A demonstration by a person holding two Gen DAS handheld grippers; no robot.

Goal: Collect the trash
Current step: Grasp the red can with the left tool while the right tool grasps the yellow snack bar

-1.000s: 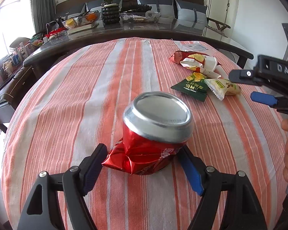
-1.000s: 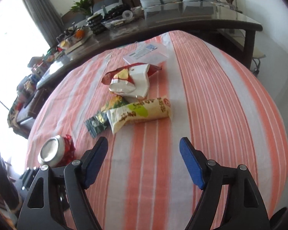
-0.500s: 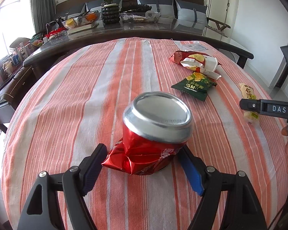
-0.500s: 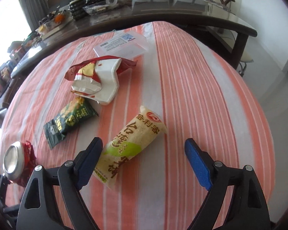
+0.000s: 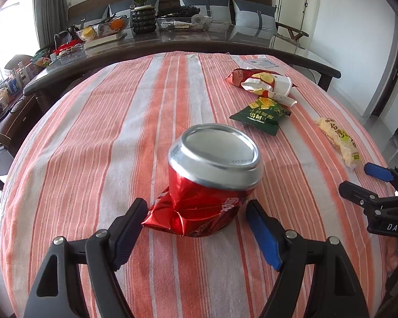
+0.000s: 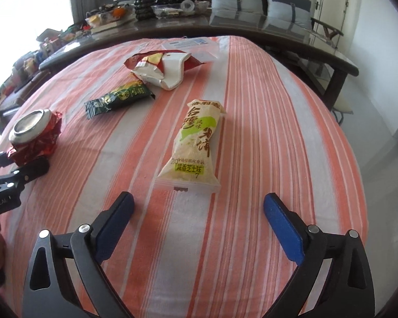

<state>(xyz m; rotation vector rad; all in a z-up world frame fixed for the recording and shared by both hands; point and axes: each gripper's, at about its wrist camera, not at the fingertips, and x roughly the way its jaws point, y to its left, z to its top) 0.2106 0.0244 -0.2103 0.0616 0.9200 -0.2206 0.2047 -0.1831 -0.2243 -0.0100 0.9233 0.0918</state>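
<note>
As trash lies strewn over a striped cloth (image 6: 265,84), two hand-held claws take up separate targets.

Right gripper (image 6: 197,206): spread wide, nothing between its pads; its jaws have just been opening.
Packet (image 6: 196,143): pale snack packet, centre of the right wrist frame, just above and between the open fingers, not touching them.
Key relation: its long axis runs up the frame, roughly in line with the claw's reach, near sealed end toward the jaws; the fingers would straddle its narrow width.
Nearer hand: the right, judging by both views; the left sits well apart, at the left edge.
Left gripper (image 5: 196,212): fingers flank a crushed can (image 5: 212,185) at lower centre of the left wrist frame; the left pad seems to touch the crumpled foil, the blue pad stands just clear. No firm pinch is visible.
Pose: both claws tilt down toward the cloth.
Also waiting: green packet (image 6: 119,96) and red bag (image 6: 161,66), upper centre of the right wrist frame.
Likely next: lower the right claw over the packet, then close.
</note>
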